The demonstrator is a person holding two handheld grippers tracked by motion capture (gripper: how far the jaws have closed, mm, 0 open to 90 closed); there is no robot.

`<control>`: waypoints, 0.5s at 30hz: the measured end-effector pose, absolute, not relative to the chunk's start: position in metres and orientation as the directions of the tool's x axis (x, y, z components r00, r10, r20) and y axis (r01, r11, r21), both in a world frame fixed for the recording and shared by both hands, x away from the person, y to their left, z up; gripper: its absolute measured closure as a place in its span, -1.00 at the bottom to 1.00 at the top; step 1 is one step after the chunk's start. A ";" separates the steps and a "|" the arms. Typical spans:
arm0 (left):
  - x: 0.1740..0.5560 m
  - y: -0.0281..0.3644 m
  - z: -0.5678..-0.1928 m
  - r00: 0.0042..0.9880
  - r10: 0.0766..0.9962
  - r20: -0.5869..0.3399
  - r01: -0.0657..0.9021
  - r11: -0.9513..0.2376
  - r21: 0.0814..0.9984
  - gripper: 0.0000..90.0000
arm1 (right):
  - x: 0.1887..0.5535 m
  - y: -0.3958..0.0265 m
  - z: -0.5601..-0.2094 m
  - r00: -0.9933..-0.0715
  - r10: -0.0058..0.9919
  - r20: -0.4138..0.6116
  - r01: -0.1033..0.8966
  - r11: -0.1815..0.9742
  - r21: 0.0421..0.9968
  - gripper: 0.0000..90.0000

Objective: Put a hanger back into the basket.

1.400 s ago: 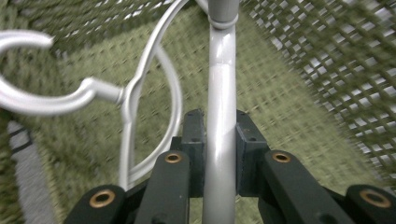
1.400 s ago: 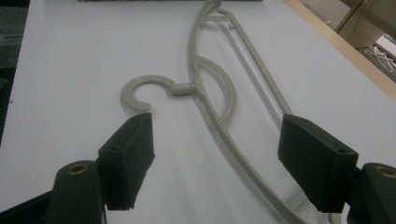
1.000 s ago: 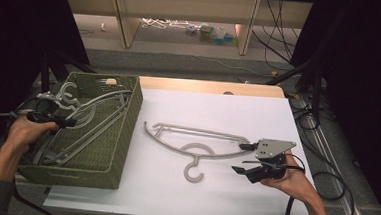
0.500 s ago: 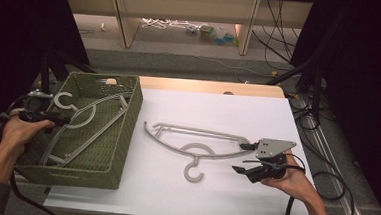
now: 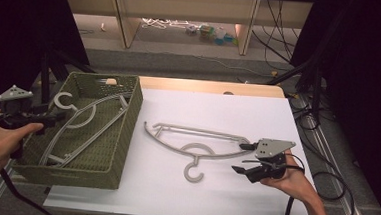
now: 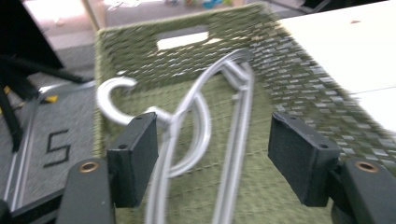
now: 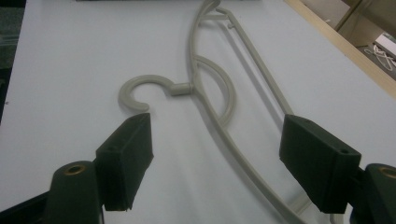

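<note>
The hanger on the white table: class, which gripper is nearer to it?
Right. The right gripper sits open at the hanger's end; the left gripper is across at the green basket.

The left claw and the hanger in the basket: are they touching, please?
Apart. In the high view the left claw is at the basket's left rim, off the hanger. Its jaws have just been opening; the left gripper view shows nothing clamped.

two hangers (image 5: 196, 143) (image 5: 85, 123), one basket (image 5: 127, 128), two grippers (image 5: 45, 121) (image 5: 243, 158).
</note>
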State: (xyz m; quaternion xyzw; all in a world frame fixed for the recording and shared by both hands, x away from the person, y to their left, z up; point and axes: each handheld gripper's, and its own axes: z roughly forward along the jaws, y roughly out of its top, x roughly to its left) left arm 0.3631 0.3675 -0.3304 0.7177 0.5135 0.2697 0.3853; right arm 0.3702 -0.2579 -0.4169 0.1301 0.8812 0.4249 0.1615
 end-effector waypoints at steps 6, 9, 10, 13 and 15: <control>0.340 0.333 -0.322 0.404 0.914 -0.034 0.466 -0.174 0.867 -0.44 | 0.370 -0.256 -0.417 -0.915 0.367 -0.168 0.099 0.607 0.789 -0.46; 0.329 0.313 -0.321 0.441 0.896 -0.046 0.437 -0.170 0.883 -0.45 | 0.369 -0.255 -0.417 -0.912 0.371 -0.172 0.099 0.607 0.788 -0.47; 0.325 0.307 -0.321 0.456 0.889 -0.049 0.430 -0.172 0.886 -0.45 | 0.369 -0.255 -0.417 -0.913 0.371 -0.173 0.096 0.606 0.790 -0.47; 0.316 0.286 -0.321 0.500 0.864 -0.065 0.403 -0.166 0.900 -0.50 | 0.370 -0.255 -0.417 -0.913 0.369 -0.174 0.095 0.608 0.788 -0.48; 0.312 0.276 -0.321 0.522 0.850 -0.066 0.381 -0.164 0.910 -0.51 | 0.370 -0.255 -0.417 -0.913 0.368 -0.175 0.094 0.609 0.788 -0.48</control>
